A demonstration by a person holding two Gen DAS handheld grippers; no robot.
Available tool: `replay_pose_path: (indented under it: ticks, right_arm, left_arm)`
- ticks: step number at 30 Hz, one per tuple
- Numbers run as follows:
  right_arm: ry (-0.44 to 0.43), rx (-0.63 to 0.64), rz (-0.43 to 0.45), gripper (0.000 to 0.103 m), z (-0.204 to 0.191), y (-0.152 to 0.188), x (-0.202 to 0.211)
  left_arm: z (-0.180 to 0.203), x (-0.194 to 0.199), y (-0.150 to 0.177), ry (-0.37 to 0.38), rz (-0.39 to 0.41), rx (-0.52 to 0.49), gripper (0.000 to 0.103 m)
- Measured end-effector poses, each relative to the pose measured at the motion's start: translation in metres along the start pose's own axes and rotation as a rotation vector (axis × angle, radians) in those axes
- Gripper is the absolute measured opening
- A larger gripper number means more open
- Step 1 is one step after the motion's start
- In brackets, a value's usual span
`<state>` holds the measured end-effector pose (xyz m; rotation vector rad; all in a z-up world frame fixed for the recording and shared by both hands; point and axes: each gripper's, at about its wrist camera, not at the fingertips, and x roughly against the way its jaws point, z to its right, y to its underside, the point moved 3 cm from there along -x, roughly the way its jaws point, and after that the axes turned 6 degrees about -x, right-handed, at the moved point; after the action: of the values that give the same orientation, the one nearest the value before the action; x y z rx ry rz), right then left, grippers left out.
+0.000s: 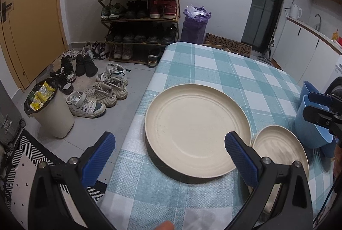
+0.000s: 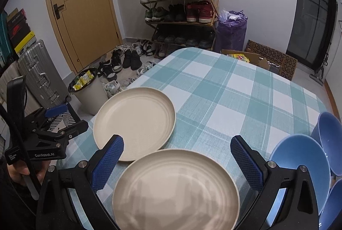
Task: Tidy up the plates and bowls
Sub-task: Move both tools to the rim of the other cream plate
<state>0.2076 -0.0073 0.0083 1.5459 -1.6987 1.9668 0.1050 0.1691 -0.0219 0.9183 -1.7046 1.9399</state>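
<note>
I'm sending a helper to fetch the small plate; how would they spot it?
On the checked tablecloth lie two cream plates. The small plate lies between the big plate and the blue bowls; it is clearly the smaller one.

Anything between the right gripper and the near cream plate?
Nothing visible. The right gripper is open just above the smaller cream round plate, with no object between; the blue bowls sit off to its right.

1. Checked tablecloth: woven cloth, matt, showing a fine weave.
2. Cream plates: matt, faintly speckled, ringed.
3. Blue bowls: smooth, reflecting a slight sheen.
4. Gripper pads: blue, knurled, looking rubbery.
</note>
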Motion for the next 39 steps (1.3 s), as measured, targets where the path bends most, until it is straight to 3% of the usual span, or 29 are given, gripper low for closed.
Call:
replay_pose_path:
  ticks: [23, 28, 39]
  right_arm:
    - [-0.055, 0.021, -0.018, 0.102, -0.015, -0.022, -0.038]
    - [-0.045, 0.019, -0.036, 0.102, -0.014, -0.025, -0.048]
    - [-0.049, 0.013, -0.086, 0.102, -0.013, -0.026, -0.071]
  left_arm:
    - [-0.025, -0.026, -0.006, -0.015, -0.026, 0.107, 0.103]
    - [-0.018, -0.029, -0.010, -0.029, -0.023, 0.063, 0.103]
    - [-0.027, -0.042, -0.002, -0.044, -0.059, 0.068, 0.103]
